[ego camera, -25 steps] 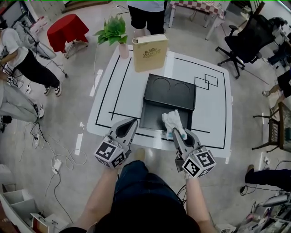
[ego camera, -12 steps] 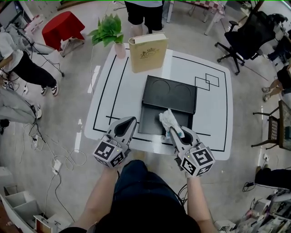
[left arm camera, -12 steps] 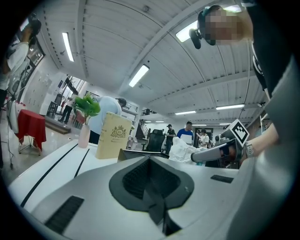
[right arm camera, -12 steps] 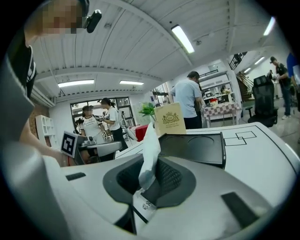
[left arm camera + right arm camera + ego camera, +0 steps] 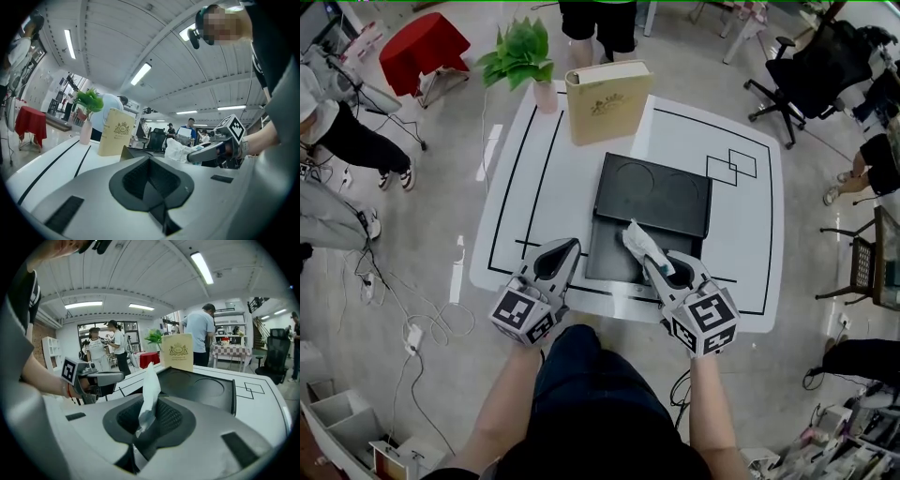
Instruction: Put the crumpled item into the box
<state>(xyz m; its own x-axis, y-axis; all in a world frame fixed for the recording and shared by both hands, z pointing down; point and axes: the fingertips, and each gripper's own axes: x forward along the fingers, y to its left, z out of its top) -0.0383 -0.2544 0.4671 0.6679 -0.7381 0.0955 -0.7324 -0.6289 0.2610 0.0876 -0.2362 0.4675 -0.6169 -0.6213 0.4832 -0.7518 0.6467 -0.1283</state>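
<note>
A black box (image 5: 609,251) lies open in the middle of the white table (image 5: 548,202), its lid (image 5: 654,195) folded flat behind it. My right gripper (image 5: 654,266) is shut on a white crumpled item (image 5: 637,246), which hangs over the box's near right part. In the right gripper view the crumpled item (image 5: 149,390) sticks up from between the jaws of the right gripper (image 5: 152,405), with the box (image 5: 201,387) just ahead. My left gripper (image 5: 555,264) hovers at the table's front edge, left of the box; in its own view the left gripper (image 5: 150,158) is shut with nothing in it.
A tan book (image 5: 607,101) stands upright behind the box, beside a potted plant (image 5: 525,58). Round the table are a red stool (image 5: 422,47), an office chair (image 5: 814,75), several people and floor cables (image 5: 422,323).
Both grippers have moved forward towards the box. The right one has rolled and carried the crumpled item a little leftwards over the box's near part.
</note>
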